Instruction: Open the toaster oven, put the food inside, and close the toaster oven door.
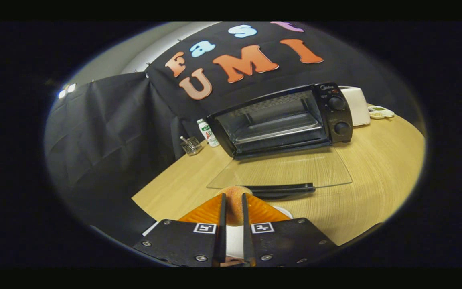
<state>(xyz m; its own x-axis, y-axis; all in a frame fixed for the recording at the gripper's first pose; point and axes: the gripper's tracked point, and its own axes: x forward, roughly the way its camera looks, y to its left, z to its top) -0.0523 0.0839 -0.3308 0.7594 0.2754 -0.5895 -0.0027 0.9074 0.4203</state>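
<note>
From the gripper view, the gripper (pixel 234 200) has its jaws clamped on the food (pixel 235 204), a round sugary bun. Beyond stands the oven (pixel 283 120) on the bench (pixel 375 176), door (pixel 283 170) folded down open, its brand badge too small to read. A labelled bottle (pixel 207 132) stands beside the oven.

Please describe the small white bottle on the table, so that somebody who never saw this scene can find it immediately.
Start at the black toaster oven, which stands on the wooden table with its glass door folded down flat. The white bottle stands upright at the oven's side opposite the knobs, against the black cloth. Unlike the clear glass holder beside it, it is opaque and labelled.
</note>
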